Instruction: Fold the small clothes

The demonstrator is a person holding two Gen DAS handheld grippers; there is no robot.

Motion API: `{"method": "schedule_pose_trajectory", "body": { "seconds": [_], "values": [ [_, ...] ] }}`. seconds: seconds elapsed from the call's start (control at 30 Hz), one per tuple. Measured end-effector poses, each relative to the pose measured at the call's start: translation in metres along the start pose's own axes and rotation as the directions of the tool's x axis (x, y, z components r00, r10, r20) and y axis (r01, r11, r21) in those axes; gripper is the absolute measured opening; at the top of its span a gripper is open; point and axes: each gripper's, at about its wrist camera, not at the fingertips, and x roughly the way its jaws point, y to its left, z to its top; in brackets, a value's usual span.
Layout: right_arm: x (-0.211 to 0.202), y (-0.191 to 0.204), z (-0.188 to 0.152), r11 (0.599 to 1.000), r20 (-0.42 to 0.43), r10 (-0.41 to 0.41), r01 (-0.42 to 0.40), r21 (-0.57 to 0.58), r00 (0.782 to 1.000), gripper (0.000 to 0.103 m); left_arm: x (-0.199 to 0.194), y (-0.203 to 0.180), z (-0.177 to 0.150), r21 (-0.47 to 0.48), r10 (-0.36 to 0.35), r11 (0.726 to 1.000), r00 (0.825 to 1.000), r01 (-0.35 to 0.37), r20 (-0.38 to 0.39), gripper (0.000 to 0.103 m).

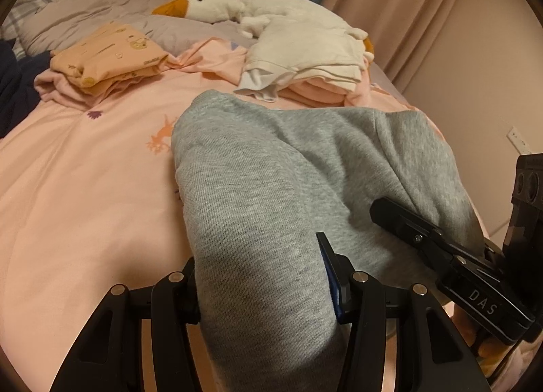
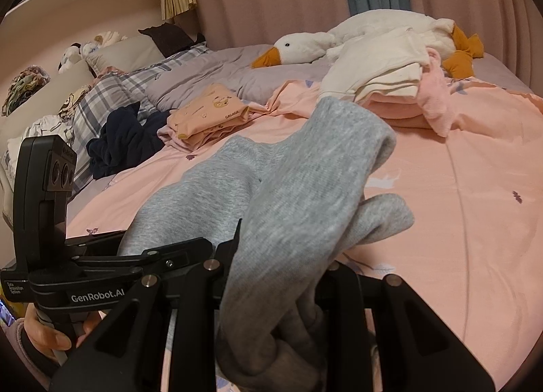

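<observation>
**Grey garment mid-fold, two folded piles already on the bed**

I hold a small grey knit garment (image 1: 271,168) in both my grippers, near the bed's front edge. My left gripper (image 1: 264,290) has its jaws closed on a thick fold of the grey fabric, which fills the gap between them at 6 o'clock in the left wrist view. My right gripper (image 2: 271,276) is likewise clamped on a bunched end of the same garment, with one end of it rising toward 12 o'clock. The rest of the cloth drapes onto the pink duvet (image 1: 85,188).

Further back, work looks partly done. A folded orange printed piece (image 1: 112,52) sits on other pink items at 10 o'clock in the left view. A folded white stack (image 1: 305,56) rests at 1 o'clock, just in front of a plush goose (image 1: 217,6). A dark navy garment (image 2: 125,141) lies crumpled at 9 o'clock in the right view, apparently not yet folded.

I judge the task roughly midway: the grey piece needs finishing and the navy one remains.
</observation>
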Motion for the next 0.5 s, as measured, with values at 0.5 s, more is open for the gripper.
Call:
{"method": "schedule_pose_trajectory", "body": {
  "seconds": [0.5],
  "values": [
    [0.023,0.004,-0.011,1.0,-0.061,0.018,-0.018,0.006,0.998,0.026,0.009,0.018,-0.012,-0.019,0.015,1.0,0.999,-0.016,-0.039,0.052]
  ]
}}
